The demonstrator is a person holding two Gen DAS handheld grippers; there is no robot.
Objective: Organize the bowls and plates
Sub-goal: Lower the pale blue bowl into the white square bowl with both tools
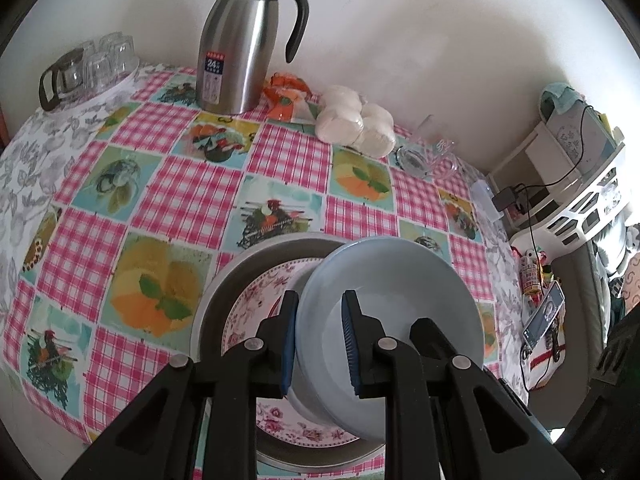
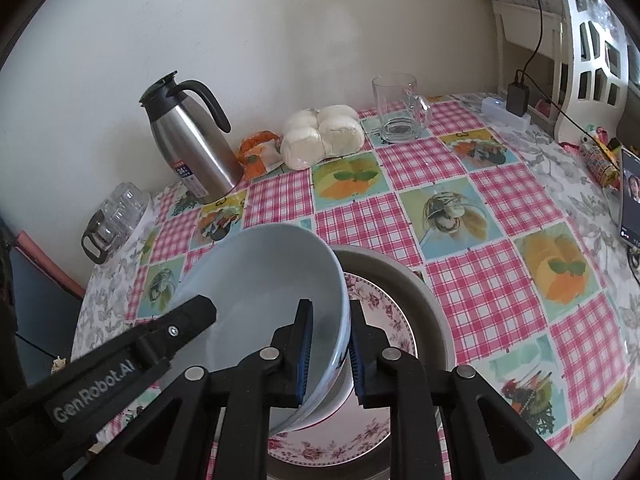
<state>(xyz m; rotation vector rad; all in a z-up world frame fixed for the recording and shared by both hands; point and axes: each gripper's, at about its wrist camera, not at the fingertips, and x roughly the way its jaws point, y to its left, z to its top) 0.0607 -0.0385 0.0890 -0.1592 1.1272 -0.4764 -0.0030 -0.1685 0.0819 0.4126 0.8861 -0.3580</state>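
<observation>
A pale blue bowl (image 1: pixel 404 280) is held tilted above a floral pink plate (image 1: pixel 256 300) that lies inside a larger grey plate (image 1: pixel 240 264). My left gripper (image 1: pixel 318 344) is shut on the bowl's left rim, one finger inside and one outside. My right gripper (image 2: pixel 330 354) is shut on the opposite rim of the same bowl (image 2: pixel 260 280). The floral plate (image 2: pixel 384 320) and grey plate (image 2: pixel 420 280) show under it. The left gripper's body (image 2: pixel 120 364) shows at the lower left in the right wrist view.
On the checked tablecloth (image 1: pixel 172 200) stand a steel thermos jug (image 1: pixel 240 40), a bag of white buns (image 1: pixel 356 124), an orange packet (image 1: pixel 286 96), a glass mug (image 2: pixel 400 108) and upturned glasses (image 1: pixel 100 64). A white shelf (image 1: pixel 576 184) and a phone (image 1: pixel 544 312) are to the right.
</observation>
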